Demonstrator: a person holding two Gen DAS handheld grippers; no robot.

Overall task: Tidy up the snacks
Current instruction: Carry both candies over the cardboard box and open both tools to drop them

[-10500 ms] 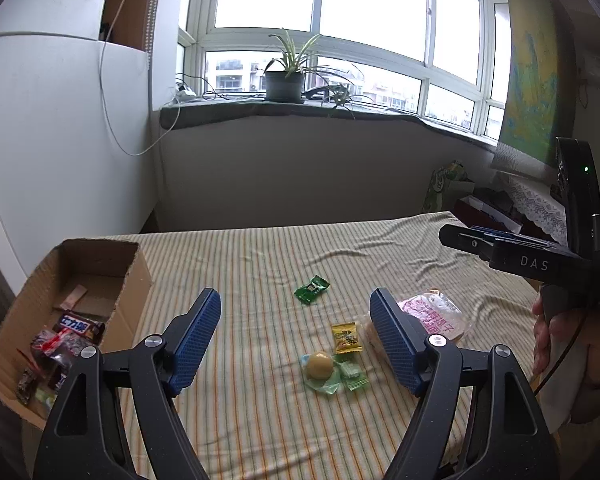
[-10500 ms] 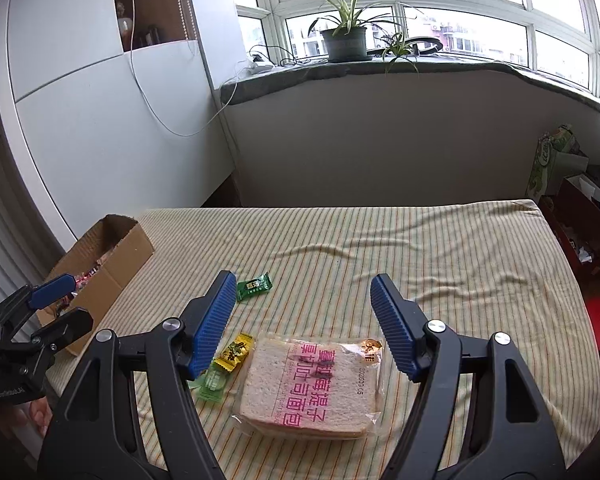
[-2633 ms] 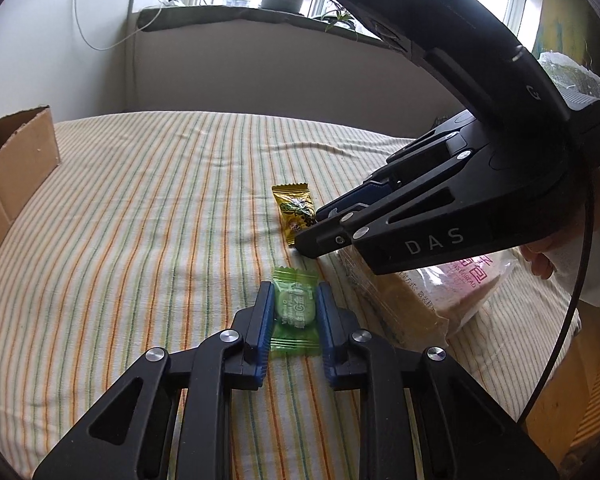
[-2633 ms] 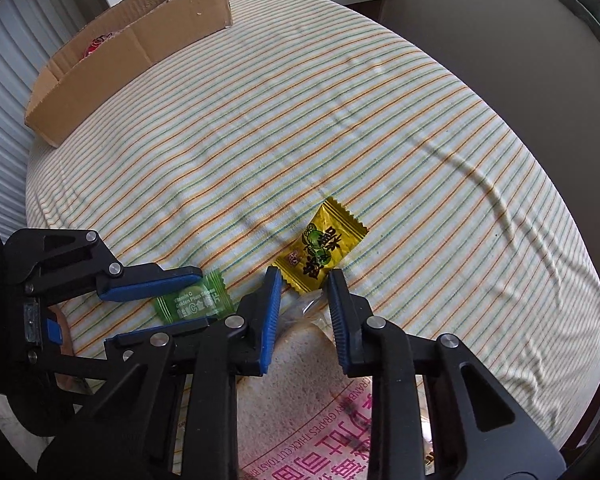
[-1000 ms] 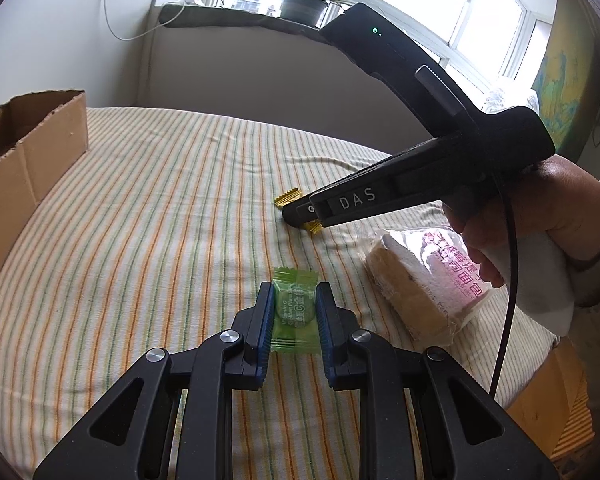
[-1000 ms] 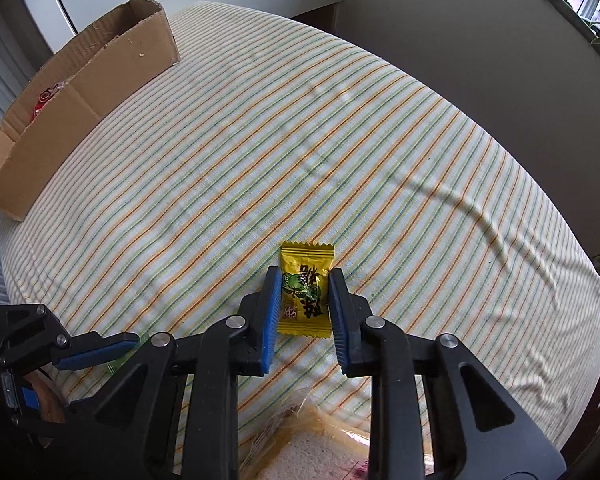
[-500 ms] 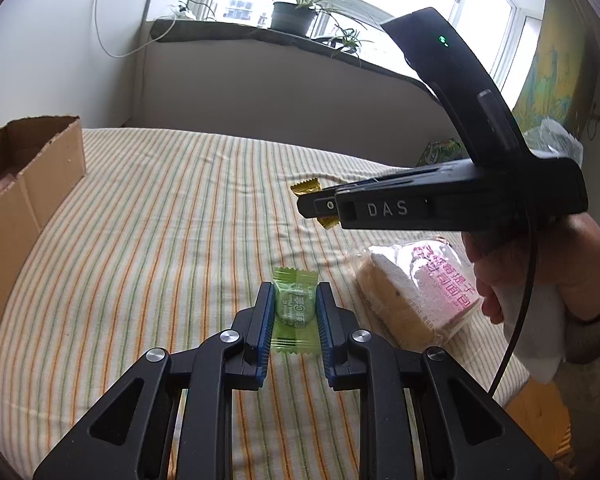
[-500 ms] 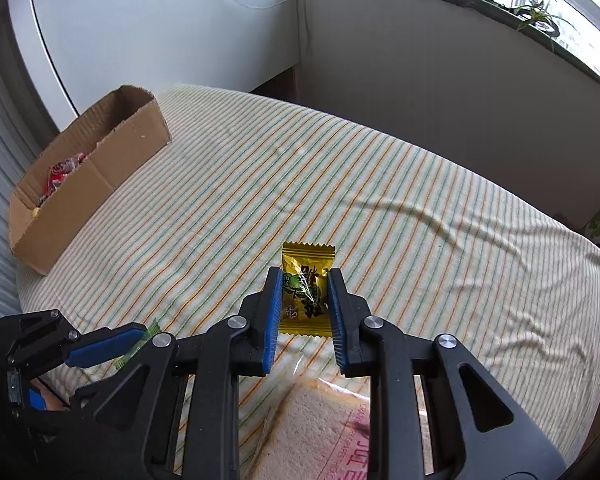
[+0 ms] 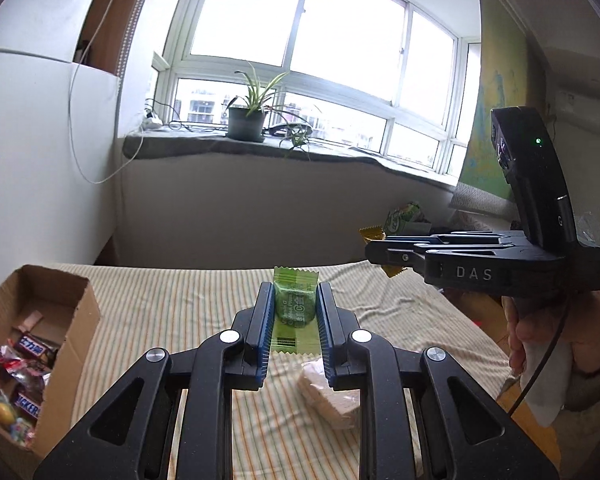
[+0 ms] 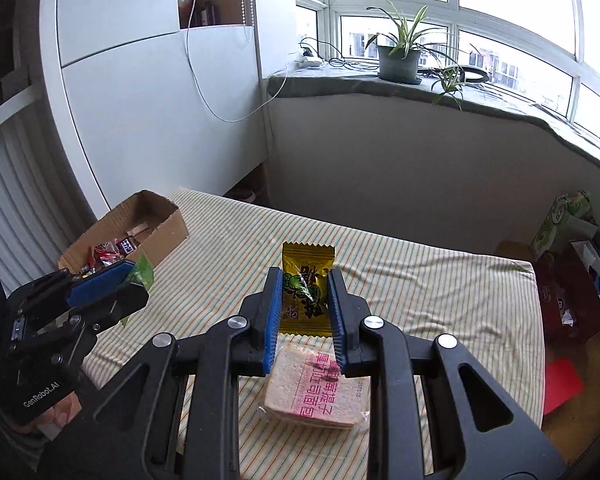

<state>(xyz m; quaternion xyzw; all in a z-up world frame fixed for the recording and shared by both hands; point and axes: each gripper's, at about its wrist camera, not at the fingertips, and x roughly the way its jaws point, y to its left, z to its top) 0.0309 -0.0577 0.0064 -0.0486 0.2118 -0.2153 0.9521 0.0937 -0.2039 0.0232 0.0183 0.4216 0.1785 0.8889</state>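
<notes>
My left gripper (image 9: 294,292) is shut on a green candy packet (image 9: 294,308) and holds it in the air above the striped table (image 9: 172,304). My right gripper (image 10: 305,280) is shut on a yellow candy packet (image 10: 305,288), also lifted off the table (image 10: 440,292). The right gripper shows in the left wrist view (image 9: 374,250) at the right, with the yellow packet (image 9: 372,234) sticking out. The left gripper shows in the right wrist view (image 10: 134,280) with the green packet (image 10: 142,270). A cardboard box (image 9: 66,312) of snacks stands at the left, also in the right wrist view (image 10: 156,232).
A wrapped slice of bread (image 10: 320,388) lies on the table below both grippers, partly seen in the left wrist view (image 9: 332,400). A potted plant (image 9: 246,118) stands on the window sill. Boxes and bags (image 10: 568,240) lie on the floor to the right of the table.
Both grippers have risen and tilted up from the table, each carrying its candy. The box has come into fuller view at the left.
</notes>
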